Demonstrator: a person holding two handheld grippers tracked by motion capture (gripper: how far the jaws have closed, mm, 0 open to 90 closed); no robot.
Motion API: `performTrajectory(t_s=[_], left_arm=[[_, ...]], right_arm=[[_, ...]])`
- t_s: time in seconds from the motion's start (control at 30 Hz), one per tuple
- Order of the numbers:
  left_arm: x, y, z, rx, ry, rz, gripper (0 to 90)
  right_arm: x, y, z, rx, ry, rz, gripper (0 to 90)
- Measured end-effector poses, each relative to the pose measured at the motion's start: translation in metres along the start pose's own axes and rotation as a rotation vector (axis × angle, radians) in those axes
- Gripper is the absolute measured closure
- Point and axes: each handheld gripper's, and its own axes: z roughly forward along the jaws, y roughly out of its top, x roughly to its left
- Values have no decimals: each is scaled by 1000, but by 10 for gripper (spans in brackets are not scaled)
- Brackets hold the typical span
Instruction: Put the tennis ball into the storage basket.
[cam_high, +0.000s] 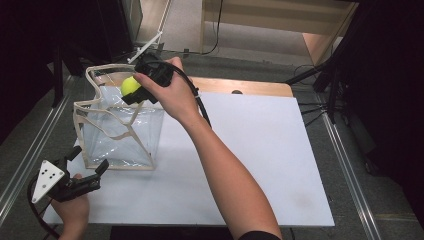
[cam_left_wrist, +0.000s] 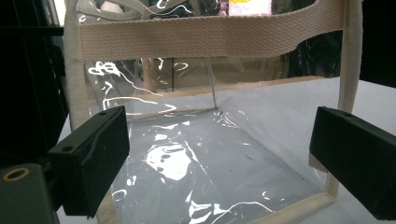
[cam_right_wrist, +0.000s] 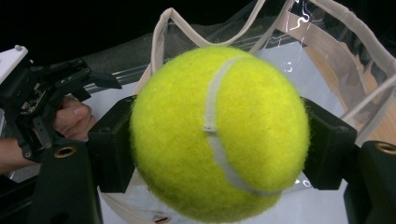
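Yellow tennis ball (cam_high: 130, 85) above clear bag (cam_high: 120, 135)

White surface (cam_high: 250, 165) on a wooden top, clear plastic bag (cam_high: 120, 135) with cream webbing trim standing upright at its near-left part, rest bare.

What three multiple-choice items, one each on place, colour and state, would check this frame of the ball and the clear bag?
1. Where is the tennis ball?
A. on the white board
B. over the open top of the clear bag
C. on the floor

2. What colour is the ball?
A. yellow-green
B. red
C. blue

3. How is the left gripper?
A. shut on the bag's strap
B. shut on the ball
C. open, beside the bag

Answers: 1 B, the right gripper holds it above the bag's rim. 2 A, plain in the right gripper view. 3 C, its jaws stand wide apart with nothing between them.
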Motion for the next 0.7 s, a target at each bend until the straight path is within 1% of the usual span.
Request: performTrajectory(t_s=[0.03,0.23,0.27,0.3,0.5,0.53,0.6,0.63,0.7], left_arm=[[0,0,0,0,0,0,54],[0,0,0,3,-1,1,53],[0,0,0,3,-1,1,54],[0,0,0,4,-1,1,54],[-1,0,0,2,-2,-1,54],[0,0,0,4,-3,0,54],[0,0,0,4,-4,-1,54],[-1,0,0,3,-5,-3,54],[0,0,0,4,-5,-1,54]], right_arm=[[0,1,1,0,-4,4,239],[3,7,10,14,9,-1,239],[3,7,10,14,9,-1,239],[4,9,13,17,4,-6,240],[5,10,21,31,10,-8,239],[5,10,25,46,5,-8,239],[4,9,26,50,-1,-11,239],[4,9,28,65,-2,-11,239],[5,7,30,73,-1,-17,238]])
